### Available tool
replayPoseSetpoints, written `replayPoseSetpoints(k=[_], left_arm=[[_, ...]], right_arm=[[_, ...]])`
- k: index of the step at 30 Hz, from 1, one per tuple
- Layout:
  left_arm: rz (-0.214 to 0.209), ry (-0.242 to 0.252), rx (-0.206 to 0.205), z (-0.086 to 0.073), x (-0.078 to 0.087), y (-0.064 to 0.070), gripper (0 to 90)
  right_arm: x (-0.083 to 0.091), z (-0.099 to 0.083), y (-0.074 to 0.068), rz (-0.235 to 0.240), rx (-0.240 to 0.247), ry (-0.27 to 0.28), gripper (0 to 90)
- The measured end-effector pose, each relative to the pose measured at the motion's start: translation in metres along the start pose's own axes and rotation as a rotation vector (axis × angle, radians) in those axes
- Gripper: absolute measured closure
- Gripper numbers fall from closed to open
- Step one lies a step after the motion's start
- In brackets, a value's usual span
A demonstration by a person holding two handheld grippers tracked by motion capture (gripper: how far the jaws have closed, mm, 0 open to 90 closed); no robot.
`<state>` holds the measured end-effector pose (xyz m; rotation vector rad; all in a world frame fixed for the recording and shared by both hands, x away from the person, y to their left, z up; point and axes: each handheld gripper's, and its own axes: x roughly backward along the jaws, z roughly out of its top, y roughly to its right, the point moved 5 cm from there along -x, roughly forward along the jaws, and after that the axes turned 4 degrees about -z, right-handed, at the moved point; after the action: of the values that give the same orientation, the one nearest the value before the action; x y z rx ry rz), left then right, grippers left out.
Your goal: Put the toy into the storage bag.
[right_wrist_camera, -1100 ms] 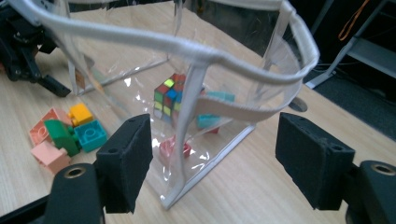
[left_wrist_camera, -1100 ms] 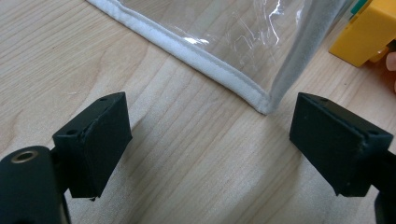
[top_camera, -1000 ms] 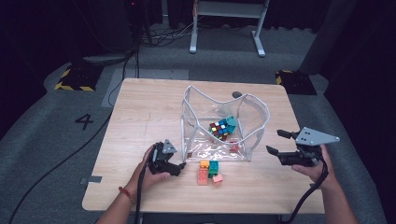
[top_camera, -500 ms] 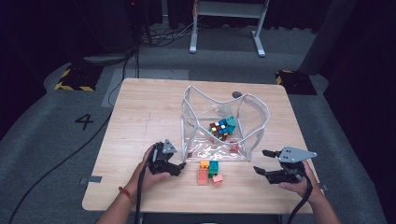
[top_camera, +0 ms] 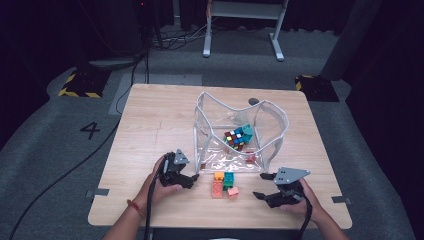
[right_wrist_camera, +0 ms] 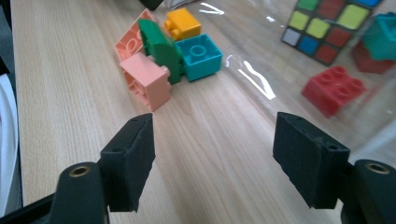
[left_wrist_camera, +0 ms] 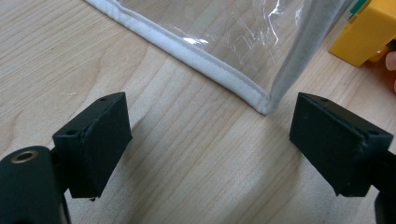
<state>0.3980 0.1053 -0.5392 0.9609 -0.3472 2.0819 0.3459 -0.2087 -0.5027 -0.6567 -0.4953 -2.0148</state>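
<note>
From the high view, I sit at a pale wooden table (top_camera: 150,125) with a black two-jaw gripper in each hand. A clear plastic pouch (top_camera: 240,132) with white fabric edging stands open in the middle, its soft walls sagging. Inside it lie a colourful puzzle cube (top_camera: 234,138), a teal block and a red brick (top_camera: 251,158). Just outside its near wall sits a small cluster of toy bricks (top_camera: 223,183), orange, teal, green and pink. My left gripper (top_camera: 192,178) rests at the pouch's near-left corner, probably to steady it. My right gripper (top_camera: 265,186) hovers to the right of the cluster, jaws spread wide and aimed at it, likely to pick a brick for the pouch.

In the left gripper view, my jaws stand wide apart, holding nothing, low over the wood grain. Between them, a little farther off, is the pouch's stitched white corner seam (left_wrist_camera: 261,100), with glossy, crinkled film above. A yellow-orange brick (left_wrist_camera: 366,30) peeks in at far right.

In the right gripper view, my jaws are also fully open and empty. Ahead to the left is the cluster: a pink brick (right_wrist_camera: 145,79) nearest, a rounded green piece (right_wrist_camera: 161,49), a teal studded cube (right_wrist_camera: 200,56), and an orange brick (right_wrist_camera: 183,22) beyond. Through the shiny film at right I see the red brick and puzzle cube.
</note>
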Motion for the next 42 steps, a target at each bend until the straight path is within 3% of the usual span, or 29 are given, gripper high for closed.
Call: replayPoseSetpoints(k=[6,18,26,27,30,32,34,42], left_arm=[[-0.002,0.001,-0.003,0.000,0.000,0.000,12.6],[-0.002,0.001,-0.004,0.000,0.000,0.000,12.6],[-0.004,0.000,-0.004,0.000,0.000,0.000,12.6],[-0.005,0.002,-0.004,0.000,0.000,0.000,12.6],[-0.004,0.000,-0.003,0.000,0.000,0.000,12.6],[-0.004,0.002,-0.005,0.000,0.000,0.000,12.6],[-0.004,0.002,-0.004,0.000,0.000,0.000,12.6],[-0.005,0.001,-0.005,0.000,0.000,0.000,12.6]], right_arm=[[-0.018,0.003,-0.015,0.060,0.019,0.002,31.5],[-0.052,0.011,-0.038,0.085,0.045,-0.022,33.8],[-0.062,0.011,-0.039,0.063,0.020,-0.033,35.5],[-0.062,0.011,-0.042,0.056,-0.009,-0.048,36.3],[-0.062,0.011,-0.040,0.047,0.004,-0.040,41.0],[-0.062,0.011,-0.040,0.045,-0.012,-0.044,43.6],[-0.063,0.012,-0.039,0.056,0.029,-0.016,45.4],[-0.059,0.011,-0.041,0.075,0.052,-0.015,57.6]])
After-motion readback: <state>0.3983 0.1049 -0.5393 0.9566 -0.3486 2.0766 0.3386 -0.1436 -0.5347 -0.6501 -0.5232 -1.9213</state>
